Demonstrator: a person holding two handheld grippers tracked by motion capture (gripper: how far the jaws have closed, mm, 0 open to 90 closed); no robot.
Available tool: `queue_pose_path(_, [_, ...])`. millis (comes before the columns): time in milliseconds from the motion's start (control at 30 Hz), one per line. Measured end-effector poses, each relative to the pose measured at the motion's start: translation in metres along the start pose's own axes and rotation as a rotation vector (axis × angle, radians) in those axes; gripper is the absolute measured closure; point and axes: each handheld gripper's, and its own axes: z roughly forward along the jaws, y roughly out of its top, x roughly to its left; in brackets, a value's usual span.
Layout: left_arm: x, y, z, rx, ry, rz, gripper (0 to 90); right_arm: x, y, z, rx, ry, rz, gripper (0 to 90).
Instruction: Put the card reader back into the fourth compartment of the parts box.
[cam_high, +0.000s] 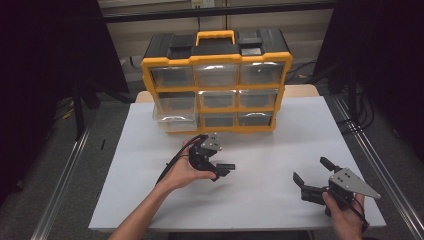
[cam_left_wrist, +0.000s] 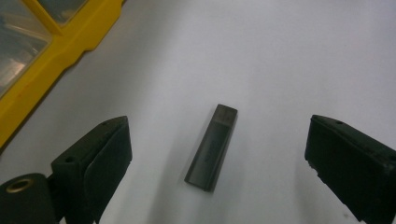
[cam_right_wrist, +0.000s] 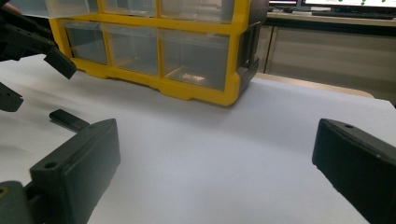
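A dark USB stick (cam_left_wrist: 212, 147) lies flat on the white table (cam_high: 280, 145), and it also appears as a small dark bar (cam_right_wrist: 67, 120) in the right gripper view. My left gripper (cam_high: 222, 170) hangs just over it, jaws open on either side of the stick without touching it; in its own view the left gripper (cam_left_wrist: 219, 125) frames the stick between its two pads. My right gripper (cam_high: 311, 171) rests near the front right of the table, open and empty, and the right gripper (cam_right_wrist: 218, 128) faces the organizer.
A yellow and black drawer organizer (cam_high: 216, 89) with clear drawers stands at the back of the table. A lower left drawer (cam_high: 172, 117) sticks out a little. Its yellow base (cam_left_wrist: 70, 42) is close to the left gripper. Dark stands flank the table.
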Motion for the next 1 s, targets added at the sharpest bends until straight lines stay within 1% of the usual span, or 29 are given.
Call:
queue_pose_path(33, [0.001, 0.000, 0.002, -0.004, 0.001, -0.011, 8.4, 0.000, 0.000, 0.000, 0.001, 0.000, 0.000, 0.9])
queue_pose_path(100, [0.004, 0.000, 0.004, 0.005, -0.012, -0.020, 9.6, 0.000, 0.000, 0.000, 0.002, 0.000, 0.002, 0.9])
queue_pose_path(167, [0.007, -0.002, 0.008, 0.015, -0.026, -0.024, 14.7, 0.000, 0.000, 0.000, 0.004, 0.000, 0.002, 0.9])
queue_pose_path(200, [0.008, -0.002, 0.010, 0.026, -0.036, -0.031, 15.7, 0.000, 0.000, 0.000, 0.004, 0.000, 0.002, 0.9])
queue_pose_path(233, [0.009, -0.003, 0.012, 0.037, -0.043, -0.029, 18.3, 0.000, 0.000, 0.000, 0.005, 0.000, 0.003, 0.9])
queue_pose_path(267, [0.010, -0.004, 0.014, 0.050, -0.044, -0.026, 18.3, 0.000, 0.000, 0.000, 0.005, 0.000, 0.003, 0.9])
queue_pose_path(300, [0.011, -0.004, 0.016, 0.061, -0.044, -0.033, 19.0, 0.000, 0.000, 0.000, 0.007, 0.000, 0.004, 0.9])
queue_pose_path(367, [0.013, -0.005, 0.018, 0.069, -0.043, -0.039, 19.2, 0.000, 0.000, 0.000, 0.007, 0.000, 0.002, 0.9])
queue_pose_path(433, [0.016, -0.006, 0.019, 0.079, -0.056, -0.037, 24.1, 0.000, 0.000, 0.000, 0.008, -0.001, 0.002, 0.9])
queue_pose_path(467, [0.018, -0.006, 0.019, 0.096, -0.075, -0.032, 25.3, 0.000, 0.000, 0.000, 0.008, 0.000, 0.000, 0.9])
queue_pose_path(500, [0.017, -0.007, 0.021, 0.085, -0.060, -0.042, 26.8, 0.000, 0.000, 0.000, 0.009, 0.000, -0.001, 0.9])
queue_pose_path(533, [0.018, -0.008, 0.021, 0.091, -0.066, -0.042, 27.4, 0.000, 0.000, 0.001, 0.009, 0.000, 0.000, 0.9])
queue_pose_path(600, [0.019, -0.008, 0.023, 0.098, -0.068, -0.042, 32.2, 0.001, 0.000, 0.001, 0.010, 0.000, 0.000, 1.0])
queue_pose_path(633, [0.020, -0.008, 0.024, 0.100, -0.078, -0.045, 32.7, 0.000, 0.000, 0.001, 0.010, 0.001, 0.001, 0.9])
queue_pose_path(700, [0.021, -0.007, 0.026, 0.118, -0.079, -0.037, 34.0, 0.000, 0.000, 0.001, 0.010, 0.000, -0.001, 0.9])
queue_pose_path(767, [0.020, -0.007, 0.028, 0.123, -0.077, -0.035, 38.8, 0.000, -0.001, 0.001, 0.012, 0.001, -0.002, 0.9])
queue_pose_path(833, [0.019, -0.005, 0.028, 0.138, -0.076, -0.025, 41.6, 0.000, -0.001, 0.001, 0.014, 0.001, -0.002, 1.0])
queue_pose_path(900, [0.019, -0.004, 0.029, 0.141, -0.058, -0.019, 43.6, 0.000, -0.001, 0.001, 0.012, 0.003, -0.003, 1.0])
queue_pose_path(1000, [0.018, -0.003, 0.029, 0.150, -0.054, -0.007, 45.4, 0.000, -0.001, 0.001, 0.012, 0.003, -0.003, 1.0])
